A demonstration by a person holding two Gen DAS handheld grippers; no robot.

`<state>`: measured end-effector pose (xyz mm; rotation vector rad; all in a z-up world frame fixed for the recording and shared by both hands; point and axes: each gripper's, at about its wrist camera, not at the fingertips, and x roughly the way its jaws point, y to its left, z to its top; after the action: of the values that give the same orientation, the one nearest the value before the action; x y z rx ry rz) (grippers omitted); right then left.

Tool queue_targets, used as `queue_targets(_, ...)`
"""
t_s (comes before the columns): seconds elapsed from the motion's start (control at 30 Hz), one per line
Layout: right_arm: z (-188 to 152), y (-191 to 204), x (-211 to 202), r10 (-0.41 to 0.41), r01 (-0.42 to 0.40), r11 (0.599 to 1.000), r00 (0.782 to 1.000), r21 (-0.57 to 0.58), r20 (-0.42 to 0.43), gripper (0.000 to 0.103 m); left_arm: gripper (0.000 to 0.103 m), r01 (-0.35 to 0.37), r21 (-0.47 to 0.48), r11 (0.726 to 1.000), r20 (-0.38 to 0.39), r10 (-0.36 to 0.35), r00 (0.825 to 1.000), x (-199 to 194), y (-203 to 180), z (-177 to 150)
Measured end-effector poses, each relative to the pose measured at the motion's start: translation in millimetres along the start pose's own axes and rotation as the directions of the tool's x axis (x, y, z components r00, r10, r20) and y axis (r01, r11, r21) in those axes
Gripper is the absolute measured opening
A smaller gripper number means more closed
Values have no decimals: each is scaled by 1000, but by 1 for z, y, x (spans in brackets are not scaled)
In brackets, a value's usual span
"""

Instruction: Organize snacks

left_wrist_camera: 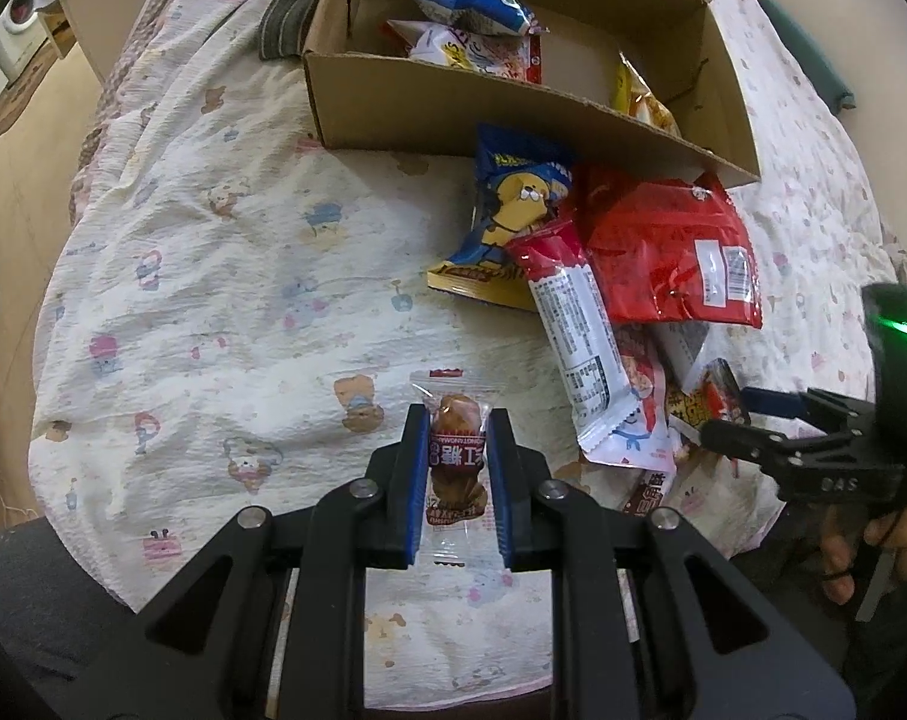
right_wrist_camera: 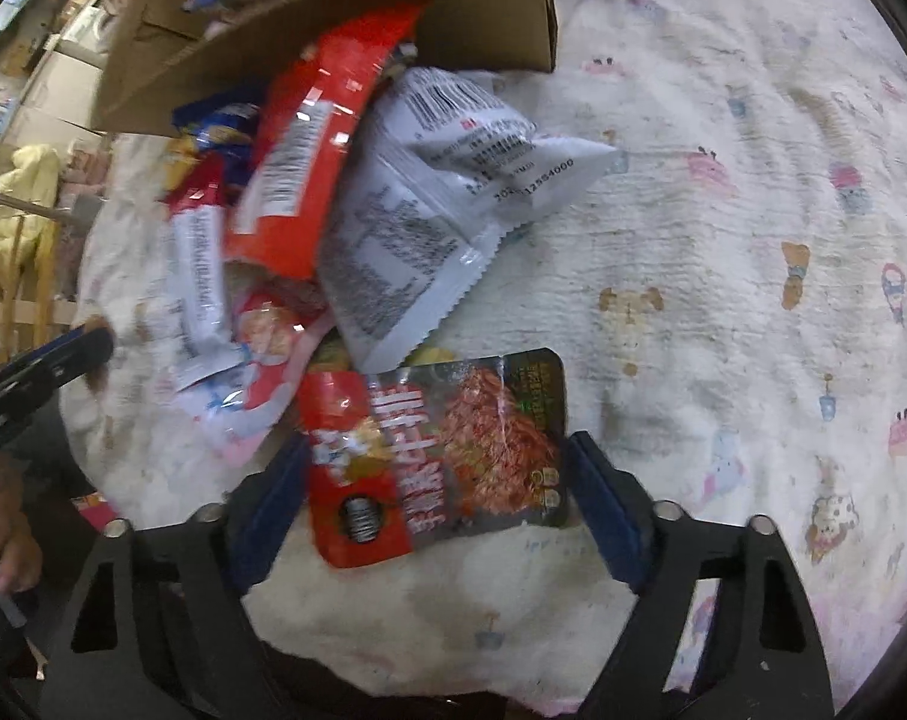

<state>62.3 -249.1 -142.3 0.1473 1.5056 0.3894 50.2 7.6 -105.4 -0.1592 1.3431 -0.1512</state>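
The left gripper (left_wrist_camera: pixel 456 450) is clamped on a small clear-wrapped brown candy (left_wrist_camera: pixel 455 461) above the cartoon-print bedspread (left_wrist_camera: pixel 213 276). Right of it, beside the brown cardboard box (left_wrist_camera: pixel 393 102), the right gripper (right_wrist_camera: pixel 438 492) stands wide around a flat red-and-black snack packet (right_wrist_camera: pixel 435 456), pads not clearly pressing

This is a home, most likely a bedroom. The work surface is a soft bed or mattress covered by a crinkled cream sheet printed with small cartoon bears (left_wrist_camera: pixel 225 276), not a bench or counter. Beyond its edge stands a white front-loading washing machine (left_wrist_camera: pixel 18 18) on a pale floor. In the right wrist view, a pale yellow hooded garment (right_wrist_camera: pixel 24 192) hangs over a wooden slatted rail (right_wrist_camera: pixel 9 300), and white storage boxes (right_wrist_camera: pixel 63 78) are stacked behind, blurred.
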Motion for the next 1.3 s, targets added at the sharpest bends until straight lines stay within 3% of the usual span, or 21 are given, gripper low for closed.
queue_targets(0.1, -7, -3, -11, 29, -29, 999, 999, 17, 24, 71, 16, -4, 3, 1000, 2, 4, 1000, 0, -1, -1)
queue_targets(0.13, -9, -5, -13, 37, -37, 999, 999, 22, 27, 64, 16, -5, 4, 1000, 3, 5, 1000, 0, -1, -1)
queue_targets(0.2, -12, -8, -16, 29, -30, 999, 999, 28, 34, 42, 16, -7, 4, 1000, 7, 7, 1000, -1, -2, -1)
queue_targets(0.23, -13, -9, -16, 28, -29, 999, 999, 27, 39, 24, 16, -9, 4, 1000, 9, 9, 1000, -1, -3, -1)
queue_targets(0.53, -16, -17, -36, 50, -52, 998, 993, 20, 105, 17, 16, -21, 3, 1000, 35, 21, 999, -5, -4, -2)
queue_targets(0.8, -22, -3, -91, 136, -132, 991, 965, -29, 224, 15, 16, -19, 4, 1000, 104, 18, 994, -36, -6, 15)
queue_targets(0.93, -13, 9, -129, 157, -142, 987, 938, -69, 310, 6, 16, -6, -9, 1000, 150, 7, 989, -56, -5, 34)
queue_targets(1.17, 24, 25, -174, 194, -157, 981, 868, -117, 456, 3, 16, -30, 10, 999, 236, 27, 971, -87, -10, 84)
queue_targets(1.23, 37, 28, -173, 190, -151, 981, 870, -120, 455, 3, 16, -35, 9, 999, 252, 32, 967, -93, -10, 94)
queue_targets(1.3, 45, 26, -167, 208, -171, 977, 886, -126, 414, 6, 16, -37, 21, 999, 261, 31, 965, -94, -13, 98)
